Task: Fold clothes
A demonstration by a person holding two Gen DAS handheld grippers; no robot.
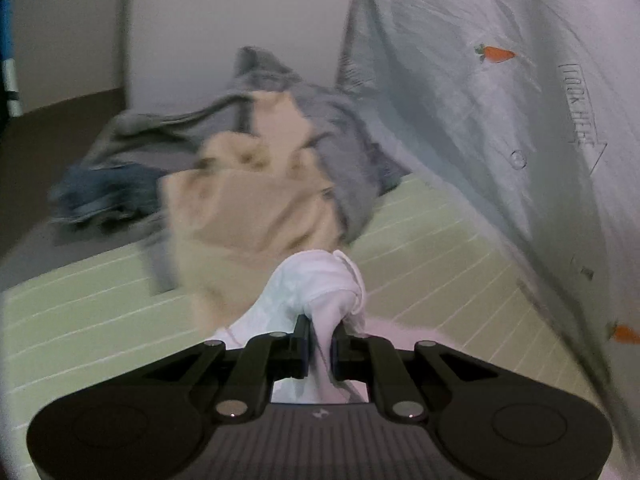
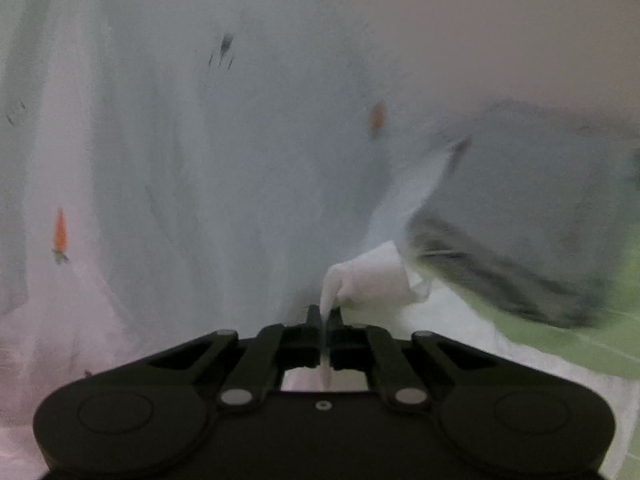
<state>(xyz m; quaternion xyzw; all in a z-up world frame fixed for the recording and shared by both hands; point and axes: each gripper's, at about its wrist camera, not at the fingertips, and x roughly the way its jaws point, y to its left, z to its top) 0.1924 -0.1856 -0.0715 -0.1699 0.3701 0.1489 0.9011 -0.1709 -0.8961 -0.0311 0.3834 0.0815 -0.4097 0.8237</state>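
Gripping a bunched fold of the white carrot-print shirt [image 1: 320, 292] in the left gripper [image 1: 320, 354], jaws clamped on the cloth, shirt panel billowing up at two o'clock over the green striped bedsheet [image 1: 100, 320]. Pinching a thin white edge of that shirt [image 2: 372, 276] in the right gripper [image 2: 325, 334], jaws nearly together on it. Looking light, soft and floppy, likely handling best taken by hems or shoulder seams; grey and beige clothes pile [image 1: 256, 168] waiting at twelve o'clock.

Two grippers [image 1: 320, 334] [image 2: 325, 318], three carrots [image 1: 496, 54] (embroidered)
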